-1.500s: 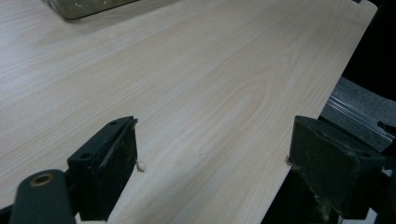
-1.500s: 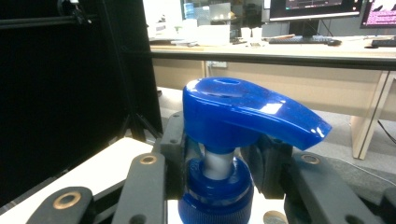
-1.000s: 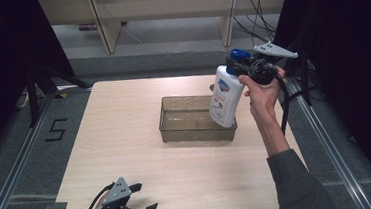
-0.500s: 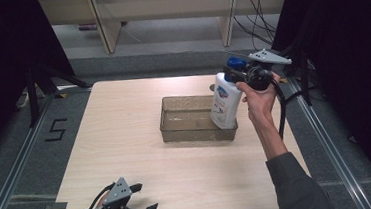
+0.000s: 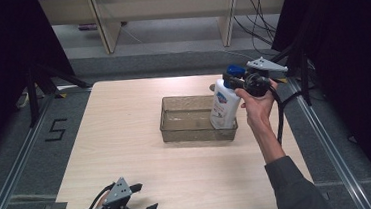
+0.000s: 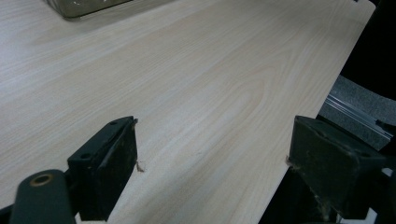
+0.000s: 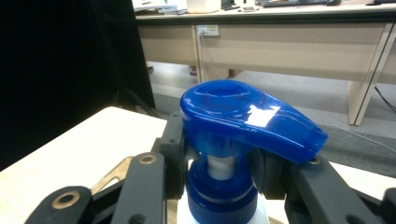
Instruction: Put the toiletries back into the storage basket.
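- Pale wood table stood on a grey floor in the high view, with desks behind and dark curtains at both sides.
- On it sat a clear bin, toward the far right.
- My right gripper held a white bottle by the neck under its blue pump; the bottle stood upright, its base down inside the bin's right end.
- My left gripper lay at the near left edge of the table, jaws apart and nothing between them, well away from the bin.
- From the left gripper view, my two black jaws stood wide over bare wood at the table's edge, a corner of the bin showing at the top left.
- From the right gripper view, my jaws were closed on the bottle's neck just under the pump, with the blue collar below and the white shoulder at the bottom edge.
- Beyond it I saw the table corner and the desks.
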